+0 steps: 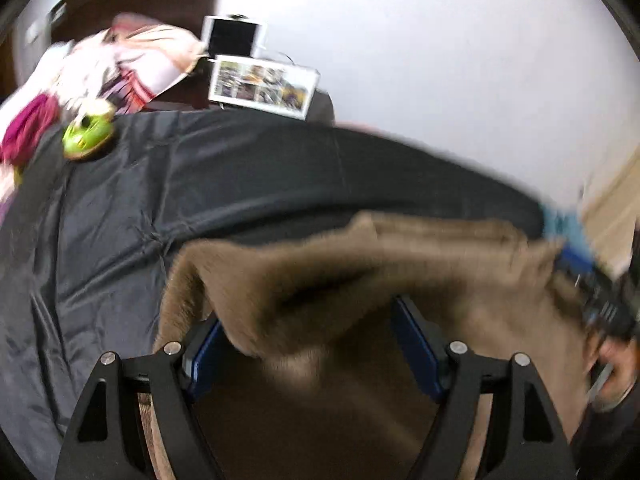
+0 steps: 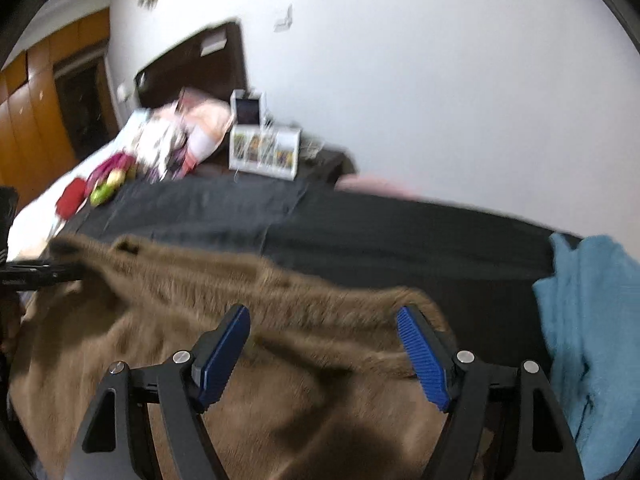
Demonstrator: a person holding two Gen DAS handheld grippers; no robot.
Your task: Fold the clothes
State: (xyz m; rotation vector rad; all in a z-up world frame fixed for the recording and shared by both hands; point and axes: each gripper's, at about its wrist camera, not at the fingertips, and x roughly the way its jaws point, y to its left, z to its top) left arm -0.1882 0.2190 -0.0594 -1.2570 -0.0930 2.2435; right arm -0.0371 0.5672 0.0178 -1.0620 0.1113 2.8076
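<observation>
A fuzzy brown garment [image 1: 360, 272] lies bunched on the near side of a bed under a dark grey cover [image 1: 200, 168]. My left gripper [image 1: 316, 316] is open; the brown cloth drapes over and between its blue pads and hides the fingertips. My right gripper [image 2: 324, 320] is open and empty, its blue pads [image 2: 420, 352] just above the same garment [image 2: 240, 360]. The left gripper also shows at the left edge of the right wrist view [image 2: 36, 272], and the right one at the right edge of the left wrist view [image 1: 600, 300].
A light blue towel [image 2: 592, 320] lies at the bed's right end. Pillows and printed cloth [image 1: 132, 64], a green toy [image 1: 86, 136] and magenta cloth [image 1: 28, 128] sit at the head. A picture box [image 1: 260, 84] stands on a nightstand by the white wall.
</observation>
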